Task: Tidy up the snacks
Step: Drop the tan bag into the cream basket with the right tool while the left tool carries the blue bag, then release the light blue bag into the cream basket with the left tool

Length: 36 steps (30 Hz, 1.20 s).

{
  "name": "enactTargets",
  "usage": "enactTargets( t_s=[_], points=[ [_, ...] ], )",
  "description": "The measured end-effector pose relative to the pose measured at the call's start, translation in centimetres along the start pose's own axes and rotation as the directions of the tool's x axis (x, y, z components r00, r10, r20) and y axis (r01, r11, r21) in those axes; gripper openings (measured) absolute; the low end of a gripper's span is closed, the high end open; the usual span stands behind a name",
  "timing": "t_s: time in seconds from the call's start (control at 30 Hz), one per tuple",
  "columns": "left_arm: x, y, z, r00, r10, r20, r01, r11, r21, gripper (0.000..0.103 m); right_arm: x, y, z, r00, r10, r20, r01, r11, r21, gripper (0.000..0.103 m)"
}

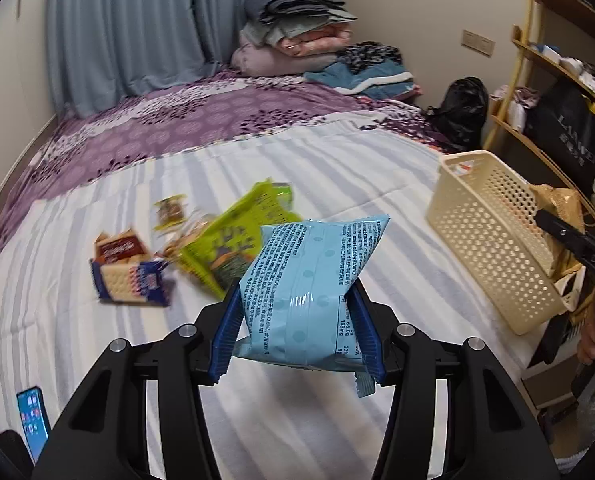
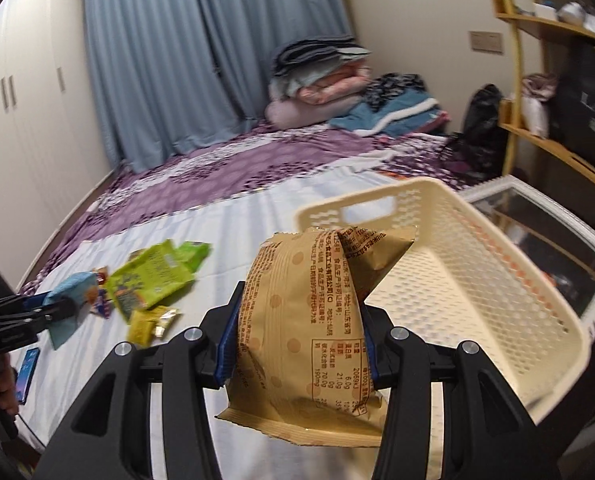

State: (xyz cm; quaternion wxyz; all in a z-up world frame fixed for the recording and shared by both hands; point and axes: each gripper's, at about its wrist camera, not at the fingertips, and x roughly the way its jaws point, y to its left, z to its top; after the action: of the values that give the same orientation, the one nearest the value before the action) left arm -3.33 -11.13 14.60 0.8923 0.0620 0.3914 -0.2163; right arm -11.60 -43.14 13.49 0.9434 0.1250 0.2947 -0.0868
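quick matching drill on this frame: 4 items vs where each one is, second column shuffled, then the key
Items
1. blue packet
2. tan packet
3. green bag
4. cream basket

Places
A. lying on the striped sheet among the loose snacks
B. clamped in the right gripper, in front of the basket's opening
C. at the bed's edge by the shelves, nothing visible inside
D. clamped in the left gripper, above the bed

Pairs: 1-D, 2-B, 3-A, 4-C
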Motion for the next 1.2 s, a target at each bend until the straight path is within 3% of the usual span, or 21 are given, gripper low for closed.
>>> enactTargets(
  t_s=[0.07,0.23,0.57,0.8,1.07,1.13,1.2],
  points=[
    [0.0,-1.5,0.7,1.000,-0.023,0.004,0.023,0.999,0.025,0.053,0.0,-1.5,-0.2,0.999,-0.043,0.002,0.043,0.999,0.024,0.049],
    [0.2,-5.2,2.0,0.996,-0.084,0.008,0.083,0.993,0.082,0.053,-0.7,-4.7,-0.9,0.994,-0.109,0.018,0.107,0.992,0.073,0.065],
    [1.5,-12.7,4.4,0.975,-0.222,-0.006,0.219,0.957,0.190,0.053,-2.4,-7.8,-1.4,0.983,-0.177,0.045,0.170,0.976,0.133,0.065],
    [3.0,-18.8,5.7,0.940,-0.337,-0.046,0.337,0.906,0.256,0.053,-3.8,-9.3,-1.7,0.971,-0.233,0.054,0.224,0.964,0.140,0.065],
    [4.6,-25.2,5.5,0.868,-0.482,-0.116,0.494,0.823,0.281,0.053,-5.4,-11.3,-1.6,0.947,-0.318,0.053,0.304,0.935,0.186,0.066],
    [5.2,-26.3,5.3,0.852,-0.508,-0.131,0.523,0.805,0.280,0.059,-5.7,-11.7,-1.8,0.938,-0.345,0.043,0.331,0.924,0.193,0.068],
    [5.3,-26.6,5.2,0.859,-0.498,-0.122,0.511,0.813,0.278,0.081,-6.0,-12.1,-1.8,0.930,-0.365,0.041,0.350,0.914,0.205,0.072]
  ],
)
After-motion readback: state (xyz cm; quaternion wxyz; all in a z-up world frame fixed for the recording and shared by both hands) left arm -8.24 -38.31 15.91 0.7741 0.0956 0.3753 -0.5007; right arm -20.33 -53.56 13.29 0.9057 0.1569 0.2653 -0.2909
